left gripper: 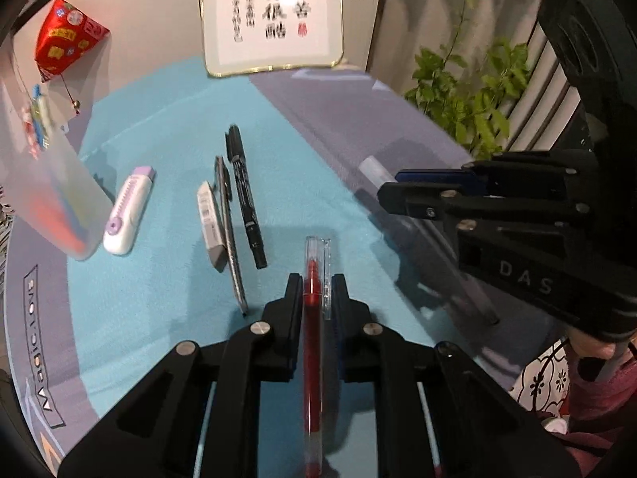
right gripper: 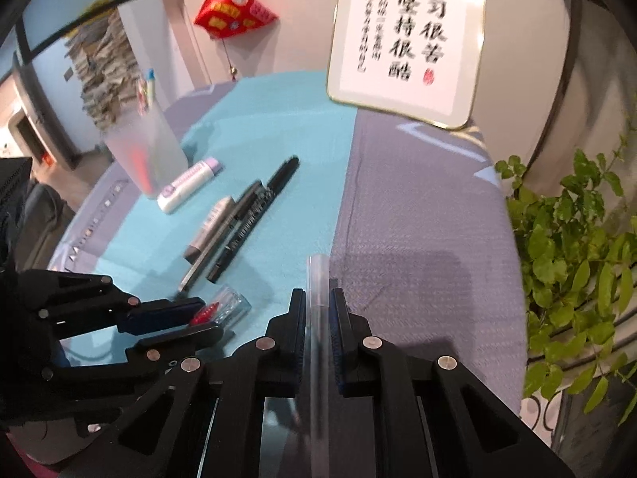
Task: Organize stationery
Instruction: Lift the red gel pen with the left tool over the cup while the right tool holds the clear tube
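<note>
Left gripper (left gripper: 316,290) clamps red pen (left gripper: 312,342) mid-barrel; right gripper (right gripper: 318,302) clamps clear pen (right gripper: 318,298) (both light, stiff, slippery) near frosted cup (right gripper: 143,151).

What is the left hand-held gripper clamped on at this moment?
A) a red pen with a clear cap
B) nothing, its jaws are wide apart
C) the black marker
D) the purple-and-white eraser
A: in the left wrist view the left hand-held gripper has its jaws closed against the red pen, while the black marker and purple-and-white eraser lie untouched on the blue mat.
</note>
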### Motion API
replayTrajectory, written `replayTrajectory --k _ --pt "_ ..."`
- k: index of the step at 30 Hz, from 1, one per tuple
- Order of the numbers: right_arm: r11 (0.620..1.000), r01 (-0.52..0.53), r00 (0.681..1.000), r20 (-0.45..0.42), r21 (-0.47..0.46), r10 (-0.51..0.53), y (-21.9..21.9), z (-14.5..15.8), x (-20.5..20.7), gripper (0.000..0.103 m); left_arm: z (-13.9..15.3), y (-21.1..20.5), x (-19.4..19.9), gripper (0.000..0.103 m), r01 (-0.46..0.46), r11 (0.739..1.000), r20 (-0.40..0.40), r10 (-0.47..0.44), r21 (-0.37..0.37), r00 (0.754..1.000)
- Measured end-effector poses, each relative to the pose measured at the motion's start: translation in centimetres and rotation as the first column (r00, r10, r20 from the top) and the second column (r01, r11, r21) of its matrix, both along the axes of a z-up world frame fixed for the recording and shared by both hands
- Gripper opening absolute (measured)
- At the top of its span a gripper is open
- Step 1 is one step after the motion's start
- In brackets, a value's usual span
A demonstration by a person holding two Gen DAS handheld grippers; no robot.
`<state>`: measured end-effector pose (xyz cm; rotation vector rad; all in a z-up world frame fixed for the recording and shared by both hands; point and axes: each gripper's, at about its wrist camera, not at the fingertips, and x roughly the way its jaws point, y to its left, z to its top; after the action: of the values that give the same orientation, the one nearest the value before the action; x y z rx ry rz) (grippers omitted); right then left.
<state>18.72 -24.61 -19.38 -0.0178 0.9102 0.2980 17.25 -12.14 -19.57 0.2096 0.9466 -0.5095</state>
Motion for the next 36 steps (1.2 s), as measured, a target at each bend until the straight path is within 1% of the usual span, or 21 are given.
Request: replayTrajectory --k 4,9,14,17,22,27,30,32,36 --pt "1.000 0.014 0.999 0.047 0.022 -0.015 -0.2 1.6 -1.4 0.013 2.1 1.1 -0.8 0.012 -0.025 0.999 0.050 0.027 -0.046 0.998" --pt "0.999 0.021 0.996 0.081 0.033 -0.024 0.1 2.9 -2.4 0.013 4.5 2.7 -1.9 0.012 -0.062 0.993 0.109 0.073 -0.100 0.991" --pt "0.999 0.009 0.993 0.115 0.035 -0.013 1.0 4.2 -3.5 0.013 6.7 4.0 -3.2 0.012 -0.082 0.986 0.168 0.107 -0.146 0.980" --pt "0.999 0.002 0.992 0.128 0.034 -0.006 1.5 4.7 -3.9 0.013 7.9 4.9 -3.8 0.012 -0.093 0.983 0.210 0.125 -0.159 0.970" --pt "1.000 0.000 0.990 0.142 0.030 -0.004 2.3 5.4 -4.3 0.013 10.2 6.8 -4.0 0.012 -0.128 0.972 0.277 0.181 -0.197 0.944" --pt "1.000 0.000 0.989 0.148 0.024 -0.004 3.1 5.9 -4.3 0.013 11.9 9.1 -3.0 0.012 -0.179 0.959 0.323 0.245 -0.222 0.914" --pt "1.000 0.003 0.989 0.149 0.024 -0.007 3.5 6.0 -4.3 0.013 12.9 10.8 -1.8 0.012 -0.228 0.947 0.346 0.297 -0.226 0.890" --pt "1.000 0.006 0.989 0.149 0.022 -0.009 3.8 6.1 -4.1 0.013 13.7 12.1 -0.7 0.012 -0.263 0.934 0.353 0.336 -0.240 0.873" --pt "1.000 0.010 0.988 0.154 0.024 -0.013 4.5 6.6 -3.6 0.013 15.2 14.0 1.2 0.012 -0.303 0.914 0.370 0.388 -0.268 0.844"
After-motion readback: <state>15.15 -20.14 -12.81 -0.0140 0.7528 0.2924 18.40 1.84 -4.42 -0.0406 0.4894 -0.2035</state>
